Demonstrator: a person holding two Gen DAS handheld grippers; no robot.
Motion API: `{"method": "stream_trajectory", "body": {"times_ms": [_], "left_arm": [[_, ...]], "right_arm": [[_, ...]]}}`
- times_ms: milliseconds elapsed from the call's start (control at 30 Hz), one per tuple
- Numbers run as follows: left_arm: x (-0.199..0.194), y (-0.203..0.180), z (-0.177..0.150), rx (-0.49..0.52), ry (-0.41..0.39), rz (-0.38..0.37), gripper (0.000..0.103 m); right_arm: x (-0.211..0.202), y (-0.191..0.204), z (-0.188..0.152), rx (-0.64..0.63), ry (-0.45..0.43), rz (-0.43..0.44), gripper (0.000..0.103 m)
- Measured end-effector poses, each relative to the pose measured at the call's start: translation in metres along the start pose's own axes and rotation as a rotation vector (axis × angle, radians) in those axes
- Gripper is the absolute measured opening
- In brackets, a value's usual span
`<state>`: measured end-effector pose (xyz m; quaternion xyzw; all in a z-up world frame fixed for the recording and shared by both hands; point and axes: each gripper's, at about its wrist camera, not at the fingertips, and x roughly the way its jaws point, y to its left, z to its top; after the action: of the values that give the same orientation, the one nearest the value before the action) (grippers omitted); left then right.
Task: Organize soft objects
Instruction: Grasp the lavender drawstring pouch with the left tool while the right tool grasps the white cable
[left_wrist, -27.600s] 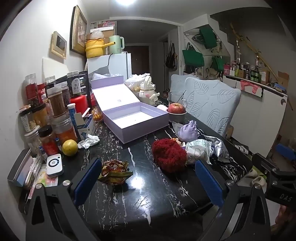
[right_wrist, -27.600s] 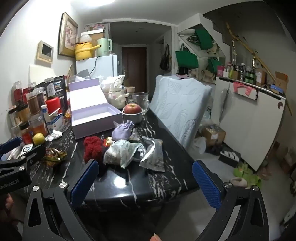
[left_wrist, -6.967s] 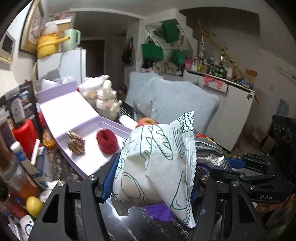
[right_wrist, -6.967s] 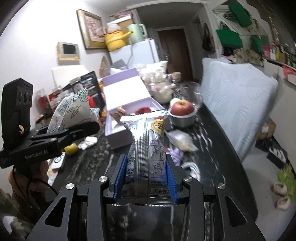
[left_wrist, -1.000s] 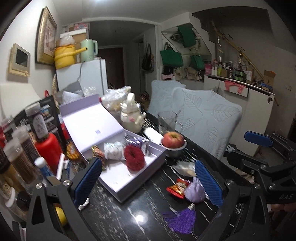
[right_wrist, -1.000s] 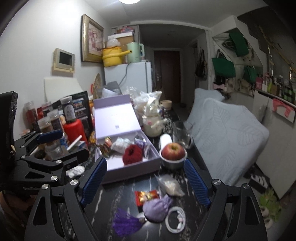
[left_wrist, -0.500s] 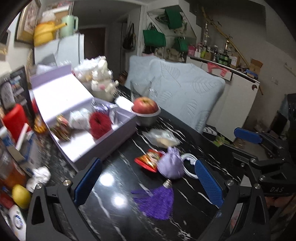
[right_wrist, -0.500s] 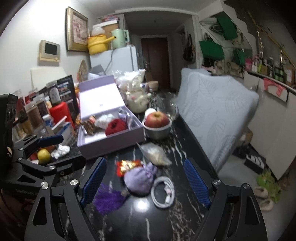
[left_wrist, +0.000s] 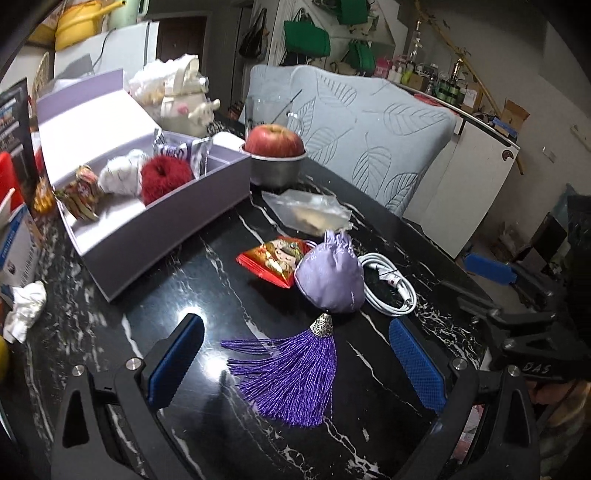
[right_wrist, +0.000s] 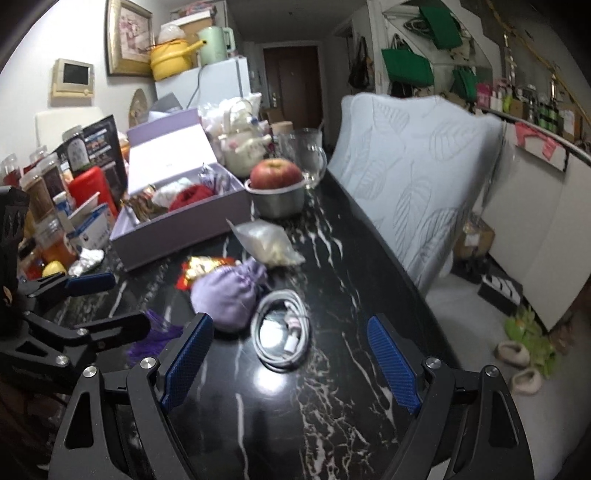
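Both grippers tilt down over the black table, jaws wide, nothing held. Left gripper (left_wrist: 295, 363) straddles purple tassel (left_wrist: 291, 373) of lilac pouch (left_wrist: 329, 278); right gripper (right_wrist: 290, 360) over white cable (right_wrist: 282, 328), near table's right edge.

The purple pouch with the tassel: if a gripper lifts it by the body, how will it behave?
The purple pouch looks like soft satin, so it will probably squash and may slip. Its tassel of loose threads will likely dangle and drag.
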<state>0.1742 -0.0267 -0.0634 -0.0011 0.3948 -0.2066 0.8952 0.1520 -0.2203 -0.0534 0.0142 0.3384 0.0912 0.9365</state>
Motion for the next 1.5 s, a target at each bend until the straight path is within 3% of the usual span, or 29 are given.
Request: {"method": "stream_trajectory", "body": {"times_ms": [300,500,633,833,1133,1233,1333,1467,1500], "left_arm": [[0.015,0.002,0.006,0.012,0.025,-0.015,0.102],[0.026,-0.003,0.011,0.033,0.037,-0.034,0.102],[0.037,-0.007,0.014,0.029,0.062,-0.070,0.102],[0.053,-0.014,0.019,0.034,0.087,-0.071,0.102],[0.080,-0.032,0.022,0.069,0.145,-0.032,0.101],[0.086,-0.035,0.025,0.081,0.144,0.012,0.096],[0.089,-0.040,0.025,0.127,0.130,0.084,0.083],[0.085,-0.041,0.025,0.134,0.118,0.066,0.054],[0.084,-0.041,0.025,0.137,0.120,0.059,0.051]], "right_arm": [[0.042,-0.009,-0.012,0.043,0.103,0.031,0.079],[0.058,0.002,-0.010,-0.025,0.140,-0.017,0.071],[0.061,0.010,-0.010,-0.089,0.138,-0.012,0.046],[0.057,0.000,-0.013,-0.083,0.129,0.000,0.045],[0.048,-0.031,-0.015,-0.018,0.117,-0.061,0.045],[0.047,-0.039,-0.015,0.004,0.109,-0.070,0.045],[0.046,-0.044,-0.015,0.012,0.105,-0.074,0.046],[0.046,-0.047,-0.015,0.015,0.103,-0.079,0.046],[0.045,-0.047,-0.016,0.014,0.104,-0.080,0.046]]}}
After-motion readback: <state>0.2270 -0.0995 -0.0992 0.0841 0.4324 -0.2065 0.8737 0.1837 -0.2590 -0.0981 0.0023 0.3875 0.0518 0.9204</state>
